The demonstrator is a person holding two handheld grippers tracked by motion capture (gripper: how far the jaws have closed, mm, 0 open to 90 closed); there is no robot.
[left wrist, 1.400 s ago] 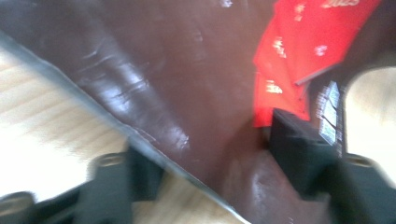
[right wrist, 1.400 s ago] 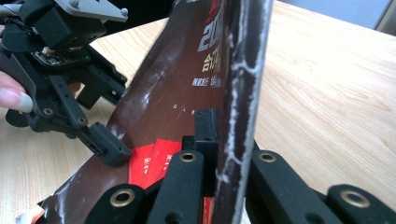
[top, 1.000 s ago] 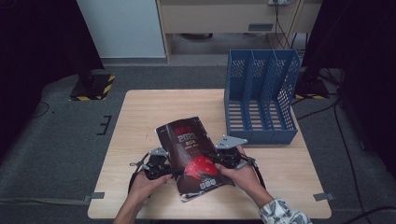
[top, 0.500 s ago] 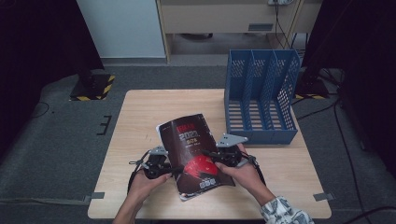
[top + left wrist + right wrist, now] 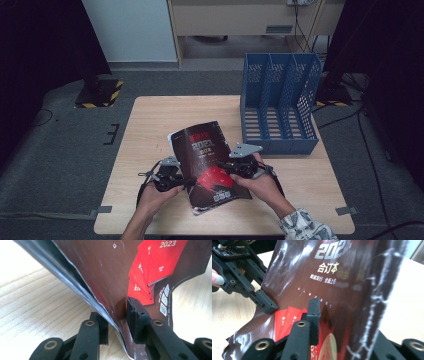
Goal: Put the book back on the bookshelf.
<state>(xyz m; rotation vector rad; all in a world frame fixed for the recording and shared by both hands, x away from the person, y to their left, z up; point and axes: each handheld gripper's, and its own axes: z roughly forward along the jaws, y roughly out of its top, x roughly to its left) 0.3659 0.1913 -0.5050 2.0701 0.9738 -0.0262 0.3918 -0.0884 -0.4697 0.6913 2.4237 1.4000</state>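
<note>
A thick dark brown magazine point(image 5: 206, 159) with red graphics and "2023" on its cover is held tilted above the wooden table point(image 5: 150, 120), its far end raised. My left gripper point(image 5: 175, 181) is shut on the magazine's left edge; in the left gripper view the jaws point(image 5: 117, 318) pinch the curling cover and pages point(image 5: 100, 270). My right gripper point(image 5: 232, 167) is shut on the opposite edge. In the right gripper view one finger point(image 5: 313, 311) presses on the cover point(image 5: 322, 277) and the other is hidden behind the spine. The left gripper point(image 5: 265, 304) clamps the far side there.
A blue three-slot file rack point(image 5: 280, 100) stands at the table's back right, slots open upward. Bare tabletop lies behind and left of the magazine. Dark floor, a white cabinet point(image 5: 130, 30) and cables surround the table.
The magazine's far end has tipped up a little higher. Both hands have stayed almost in place with their grip kept.
</note>
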